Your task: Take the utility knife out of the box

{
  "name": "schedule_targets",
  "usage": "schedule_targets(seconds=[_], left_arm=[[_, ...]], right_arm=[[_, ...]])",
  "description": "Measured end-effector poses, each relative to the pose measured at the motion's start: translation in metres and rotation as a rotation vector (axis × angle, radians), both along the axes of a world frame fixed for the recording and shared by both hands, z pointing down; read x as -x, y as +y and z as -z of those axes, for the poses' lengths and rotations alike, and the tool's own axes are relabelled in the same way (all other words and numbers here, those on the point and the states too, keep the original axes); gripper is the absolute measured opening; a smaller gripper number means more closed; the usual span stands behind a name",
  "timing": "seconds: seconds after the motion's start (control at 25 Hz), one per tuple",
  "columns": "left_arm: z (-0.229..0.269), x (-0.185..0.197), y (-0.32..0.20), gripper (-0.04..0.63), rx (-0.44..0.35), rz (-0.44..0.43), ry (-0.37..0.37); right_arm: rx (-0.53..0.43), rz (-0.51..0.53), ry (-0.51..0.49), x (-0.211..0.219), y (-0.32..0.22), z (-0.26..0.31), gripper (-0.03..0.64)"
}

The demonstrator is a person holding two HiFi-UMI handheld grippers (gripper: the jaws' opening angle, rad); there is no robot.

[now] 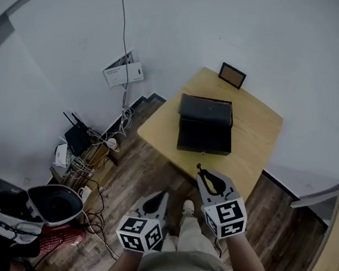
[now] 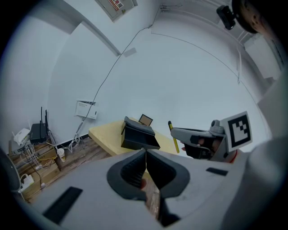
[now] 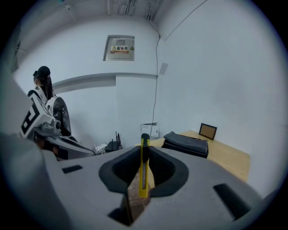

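right hand-held gripper [image 3: 143, 155] is closed on the utility knife [image 3: 143, 173]. the yellow body is pinched thin-side between the pads, standing along the jaws, with its dark end poking past the tips. the knife is out of the black box [image 1: 205, 126] and well apart from it, held over the wooden floor [image 1: 148, 171] short of the table [image 1: 257, 125] edge. left hand-held gripper [image 2: 146, 155] has its jaws together on nothing and sits low beside the right one.

risks as i read them:
- the grip is on a narrow, smooth body, so a wrist roll or a jolt could let the knife pivot or slide out of the pads.
- a drop here lands on the floor near the person's shoe [image 1: 187, 207], not on the table.
- can't tell if the blade is run out; if it is, swinging it toward the left hand-held gripper or the leg is a hazard.
- the left offers no backup support while shut.
- the box lid looks laid back, so it would catch a low return pass.
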State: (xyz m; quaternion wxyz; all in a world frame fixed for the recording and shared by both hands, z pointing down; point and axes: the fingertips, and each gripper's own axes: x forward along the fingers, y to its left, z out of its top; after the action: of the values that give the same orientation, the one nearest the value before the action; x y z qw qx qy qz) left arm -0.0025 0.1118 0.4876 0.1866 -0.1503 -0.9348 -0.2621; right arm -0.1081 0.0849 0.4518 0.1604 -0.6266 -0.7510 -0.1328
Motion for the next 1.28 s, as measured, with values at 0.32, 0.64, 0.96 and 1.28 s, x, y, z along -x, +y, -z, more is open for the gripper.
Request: schedule_targets(seconds=[0.32,0.64,0.96,1.28], left_arm=[[0.010,-0.047,-0.022,0.003,0.021,-0.003,-0.028],[0.015,-0.085,-0.052,0.004,0.054,-0.015,-0.065],[0.022,-0.103,-0.068,0.003,0.077,-0.043,-0.099],[0.019,-0.108,-0.060,0.003,0.061,-0.055,-0.093]], right_arm=[[0.045,-0.037,0.001,-0.048,-0.033,0.014,0.046],[0.086,-0.077,-0.019,-0.093,-0.078,0.019,0.046],[0.133,-0.120,-0.034,-0.119,-0.111,0.026,0.046],[0.126,-0.142,-0.039,-0.124,-0.109,0.031,0.046]])
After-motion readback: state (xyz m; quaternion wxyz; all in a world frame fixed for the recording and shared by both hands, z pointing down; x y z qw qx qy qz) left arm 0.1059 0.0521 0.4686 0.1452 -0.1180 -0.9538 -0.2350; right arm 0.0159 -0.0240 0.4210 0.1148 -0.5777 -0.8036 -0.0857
